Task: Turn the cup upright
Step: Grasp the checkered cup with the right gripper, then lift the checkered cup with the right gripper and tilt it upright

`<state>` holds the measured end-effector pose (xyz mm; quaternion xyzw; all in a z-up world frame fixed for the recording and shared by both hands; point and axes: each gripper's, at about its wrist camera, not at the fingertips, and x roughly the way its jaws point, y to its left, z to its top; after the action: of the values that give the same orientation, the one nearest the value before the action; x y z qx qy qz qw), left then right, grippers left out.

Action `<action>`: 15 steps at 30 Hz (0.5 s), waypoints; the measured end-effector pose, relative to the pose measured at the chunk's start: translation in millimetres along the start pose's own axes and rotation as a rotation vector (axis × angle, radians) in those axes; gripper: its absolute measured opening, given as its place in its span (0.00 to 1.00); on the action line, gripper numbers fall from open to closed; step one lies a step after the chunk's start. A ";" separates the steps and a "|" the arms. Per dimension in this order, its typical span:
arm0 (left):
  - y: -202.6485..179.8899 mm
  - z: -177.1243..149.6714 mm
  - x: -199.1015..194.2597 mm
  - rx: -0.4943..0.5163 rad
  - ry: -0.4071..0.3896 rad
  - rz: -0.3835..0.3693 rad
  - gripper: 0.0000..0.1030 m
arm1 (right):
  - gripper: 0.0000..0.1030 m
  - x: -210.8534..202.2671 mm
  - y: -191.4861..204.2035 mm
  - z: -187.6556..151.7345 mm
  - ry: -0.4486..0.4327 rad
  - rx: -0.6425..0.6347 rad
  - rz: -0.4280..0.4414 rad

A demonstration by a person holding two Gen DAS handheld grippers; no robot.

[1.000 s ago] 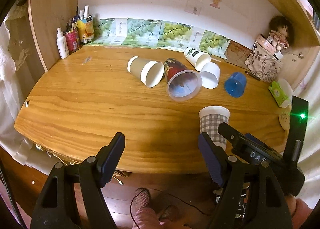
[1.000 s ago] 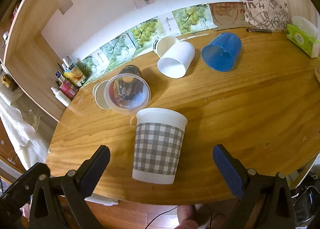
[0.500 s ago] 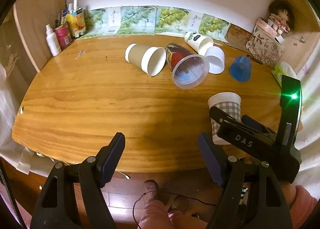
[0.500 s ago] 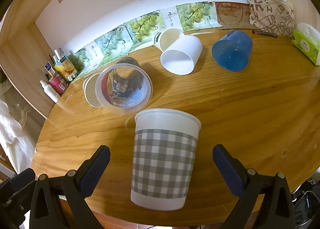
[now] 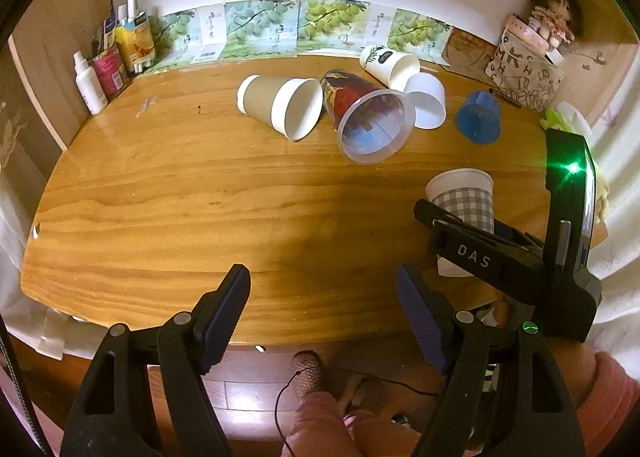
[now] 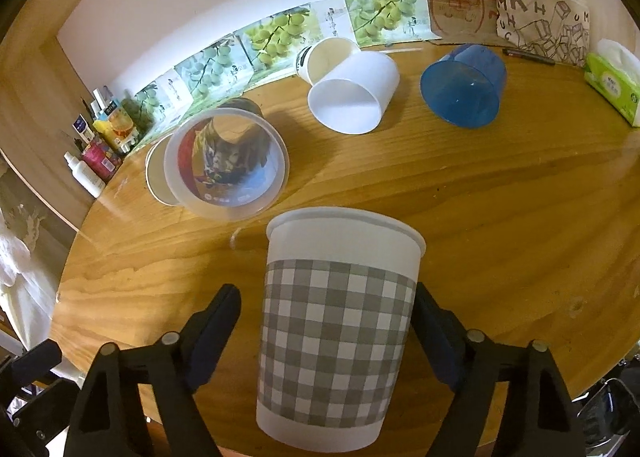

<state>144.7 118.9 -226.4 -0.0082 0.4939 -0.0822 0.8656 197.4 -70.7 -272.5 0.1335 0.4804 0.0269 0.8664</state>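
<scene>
A white cup with a grey check band point(image 6: 336, 321) stands upright near the table's front edge, between the fingers of my right gripper point(image 6: 324, 337). The jaws stand open around it, with a gap on the left side. It also shows in the left wrist view point(image 5: 464, 205), partly behind the right gripper's body. My left gripper point(image 5: 324, 309) is open and empty over the table's front edge. Several cups lie on their sides farther back: a brown paper cup point(image 5: 280, 105), a clear printed cup point(image 5: 368, 121), a white cup point(image 6: 354, 97), a logo cup point(image 5: 386, 61) and a blue cup point(image 6: 464, 85).
Bottles and cartons point(image 5: 108, 65) stand at the back left corner. A printed bag point(image 5: 524, 73) with a doll on it and a green tissue pack point(image 6: 612, 81) are at the back right. Grape-print boxes point(image 5: 280, 29) line the back wall.
My right gripper has moved forward around the check cup and its jaws have narrowed toward it. The left gripper has drifted slightly and stays open.
</scene>
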 end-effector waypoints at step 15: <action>-17.6 -3.1 -4.1 0.041 -0.003 0.007 0.76 | 0.65 -16.8 -0.7 3.3 -0.079 -0.099 -0.022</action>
<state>137.6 102.4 -222.9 0.0113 0.4910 -0.0895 0.8665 191.1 -75.0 -257.1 0.0862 0.4454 0.0359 0.8904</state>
